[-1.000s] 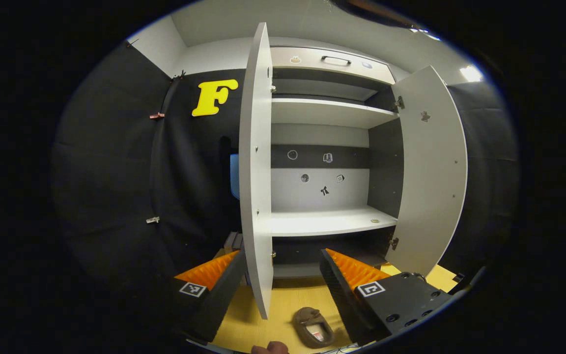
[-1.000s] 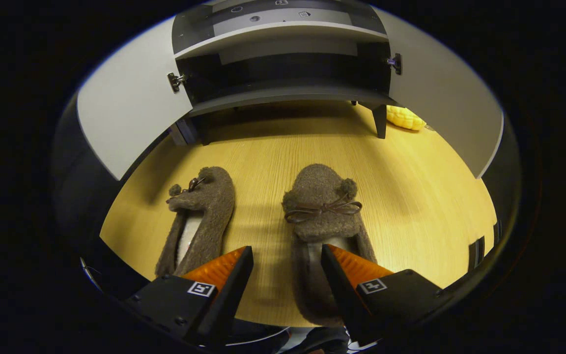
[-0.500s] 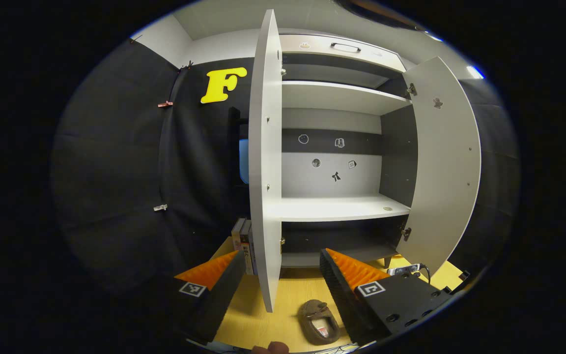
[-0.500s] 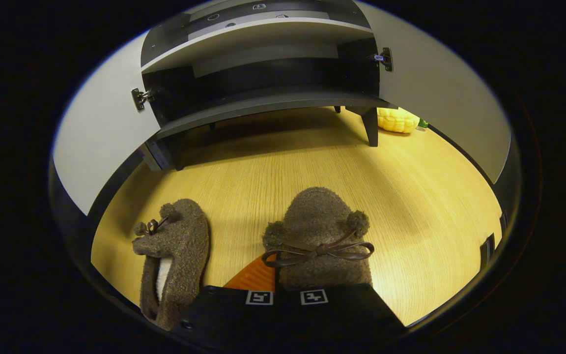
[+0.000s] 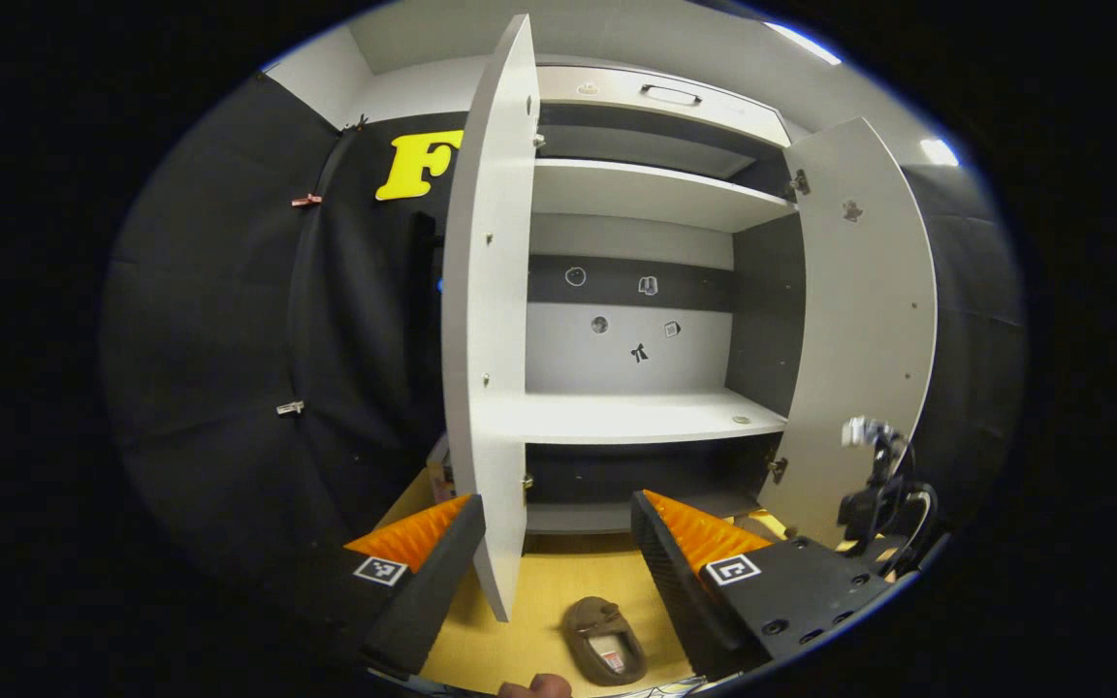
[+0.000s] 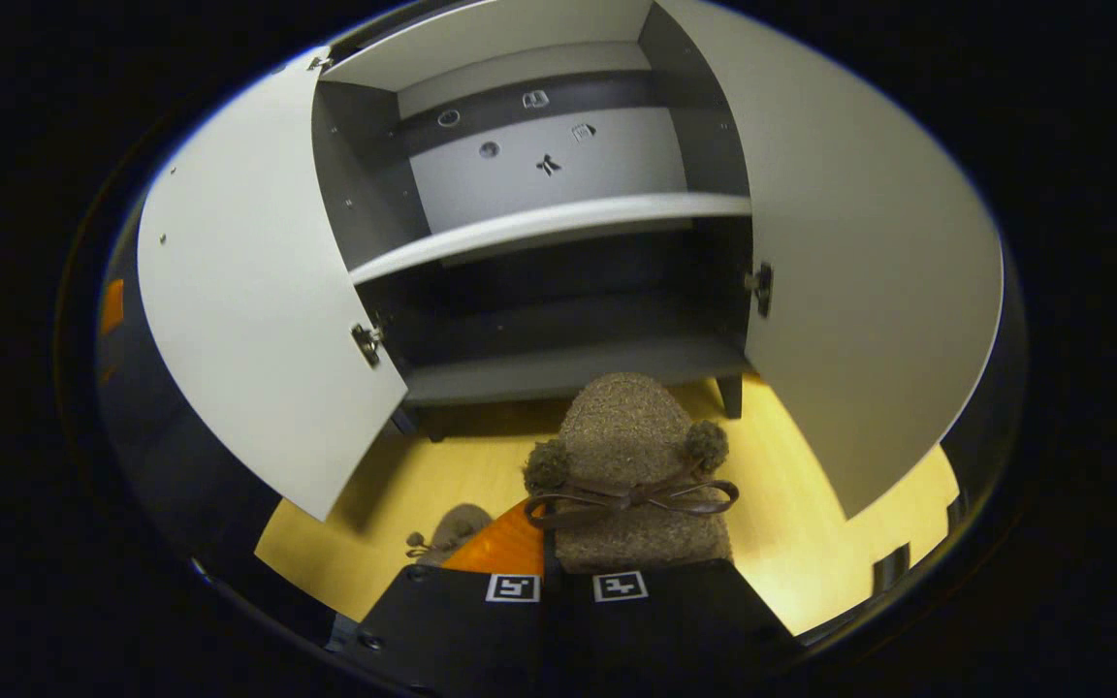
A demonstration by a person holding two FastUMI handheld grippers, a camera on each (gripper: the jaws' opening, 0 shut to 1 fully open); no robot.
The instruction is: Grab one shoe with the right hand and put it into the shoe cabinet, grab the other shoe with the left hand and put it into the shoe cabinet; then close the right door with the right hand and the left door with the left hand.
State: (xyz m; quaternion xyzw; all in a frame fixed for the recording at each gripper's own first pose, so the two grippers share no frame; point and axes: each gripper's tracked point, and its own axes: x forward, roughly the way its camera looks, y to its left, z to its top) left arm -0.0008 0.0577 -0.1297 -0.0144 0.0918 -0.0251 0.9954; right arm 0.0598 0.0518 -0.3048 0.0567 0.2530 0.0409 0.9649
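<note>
My right gripper [image 6: 554, 543] is shut on a brown fuzzy shoe [image 6: 628, 441] with a bow, held off the floor with its toe toward the shoe cabinet's dark bottom shelf [image 6: 568, 368]. The other shoe [image 6: 450, 531] lies on the wooden floor, low left of the held one; the left gripper view has that shoe [image 5: 602, 640] between the fingers, farther off. My left gripper [image 5: 554, 548] is open and holds nothing, facing the cabinet. Both doors stand open: the left door [image 5: 483, 320], edge-on just ahead, and the right door [image 5: 859, 320].
The white middle shelf [image 5: 631, 417] and the upper shelf [image 5: 646, 189] hold no shoes. A drawer with a handle [image 5: 670, 94] tops the cabinet. A dark rig with cables [image 5: 874, 490] hangs by the right door. Something stands behind the left door [image 5: 439, 470].
My right gripper closed on the right shoe, then lifted it off the floor and swung up toward the cabinet. The left gripper stayed open and shifted only slightly.
</note>
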